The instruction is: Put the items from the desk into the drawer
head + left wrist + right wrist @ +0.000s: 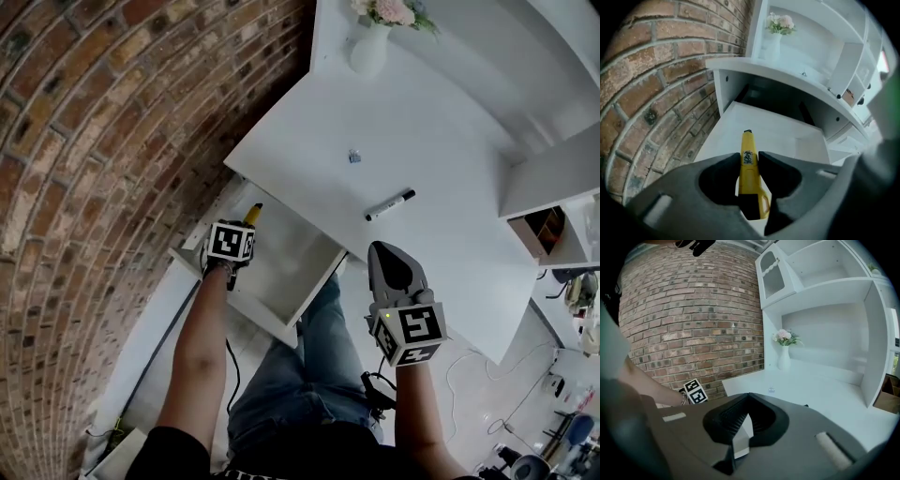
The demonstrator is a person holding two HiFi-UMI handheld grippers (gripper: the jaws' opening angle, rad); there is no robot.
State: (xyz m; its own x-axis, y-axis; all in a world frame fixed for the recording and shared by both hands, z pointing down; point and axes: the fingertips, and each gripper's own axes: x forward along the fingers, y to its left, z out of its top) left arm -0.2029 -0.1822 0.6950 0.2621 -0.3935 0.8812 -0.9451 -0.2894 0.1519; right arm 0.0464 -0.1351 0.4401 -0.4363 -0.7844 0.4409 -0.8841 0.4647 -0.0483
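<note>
My left gripper (246, 228) (750, 157) is shut on a yellow pen-shaped item (252, 214) (749, 171) with a black tip. It holds the item over the open white drawer (314, 246) (787, 133) under the desk's left part. A black marker (389, 205) lies on the white desk (450, 178), and a small blue-grey clip (354, 157) (771, 390) lies farther back. My right gripper (386, 255) (749, 397) hovers at the desk's front edge, just short of the marker, shut with nothing between its jaws.
A white vase of flowers (369, 49) (783, 357) stands at the desk's back. A brick wall (103, 141) runs along the left. White shelves (562, 169) rise on the right. The person's jeans-clad legs (309, 375) are below the drawer.
</note>
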